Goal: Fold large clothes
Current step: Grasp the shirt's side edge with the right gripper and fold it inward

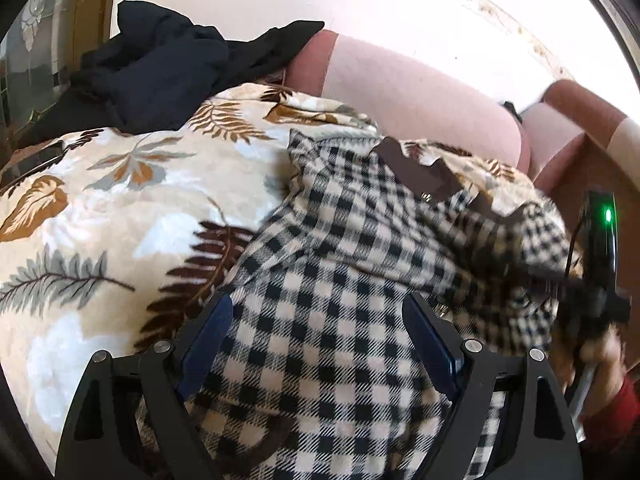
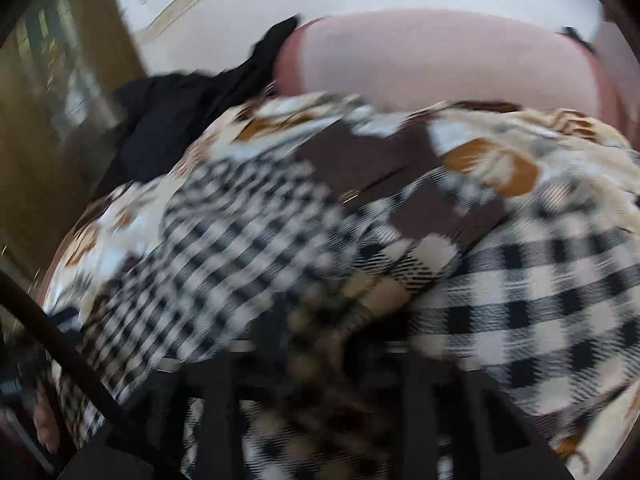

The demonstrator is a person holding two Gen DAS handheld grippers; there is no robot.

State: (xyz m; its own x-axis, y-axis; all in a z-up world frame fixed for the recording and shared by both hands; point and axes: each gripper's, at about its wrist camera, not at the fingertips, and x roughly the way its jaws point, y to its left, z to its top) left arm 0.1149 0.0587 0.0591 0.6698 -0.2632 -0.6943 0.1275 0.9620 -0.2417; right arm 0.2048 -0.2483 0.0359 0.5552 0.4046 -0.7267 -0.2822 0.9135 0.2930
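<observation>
— One checked shirt (image 1: 340, 280), black and cream with a brown collar (image 1: 420, 176), spread on the leaf-print blanket (image 1: 100, 200).

— And the claws?

— Two. The left claw (image 1: 316, 344) hangs above the shirt, fingers wide apart, nothing between them. The right claw (image 2: 320, 392) is buried in blurred checked cloth; I cannot tell its state.

— Anything else?

— One dark garment (image 1: 160, 68) heaped at the far side, against one pink sofa (image 1: 420, 84).
</observation>
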